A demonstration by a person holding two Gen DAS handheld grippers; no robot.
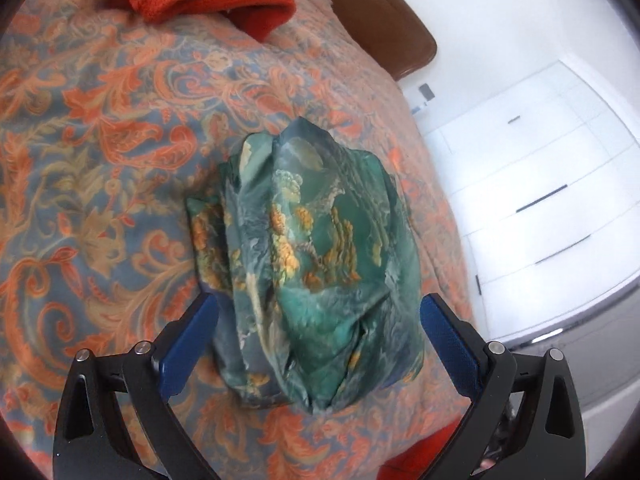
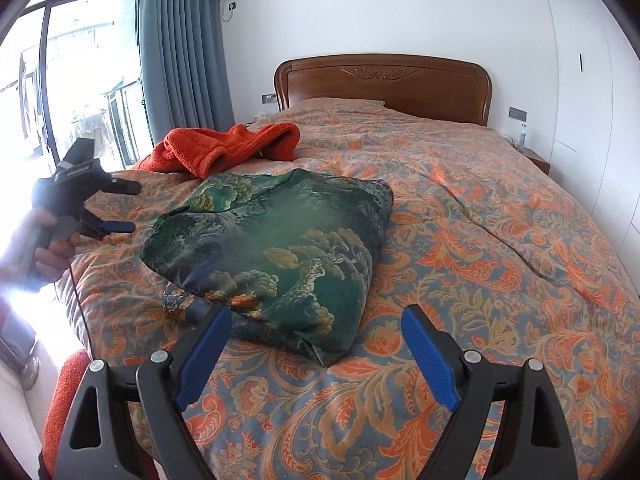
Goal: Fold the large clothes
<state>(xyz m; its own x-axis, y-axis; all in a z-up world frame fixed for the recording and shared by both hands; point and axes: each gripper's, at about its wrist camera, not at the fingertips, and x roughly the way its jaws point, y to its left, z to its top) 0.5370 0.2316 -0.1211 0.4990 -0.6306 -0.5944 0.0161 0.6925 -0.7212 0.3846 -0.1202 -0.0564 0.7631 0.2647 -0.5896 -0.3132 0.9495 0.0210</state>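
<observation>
Now, garment: green patterned bundle folded on bed
Left gripper fingers: wide apart, empty
Right gripper fingers: spread wide, empty

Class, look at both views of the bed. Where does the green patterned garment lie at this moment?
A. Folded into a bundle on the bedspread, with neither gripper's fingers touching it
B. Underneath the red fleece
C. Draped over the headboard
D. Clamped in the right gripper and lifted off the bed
A: the green garment sits as a folded bundle on the bedspread, apart from the red fleece, and both the left gripper and right gripper are open and clear of it.
</observation>
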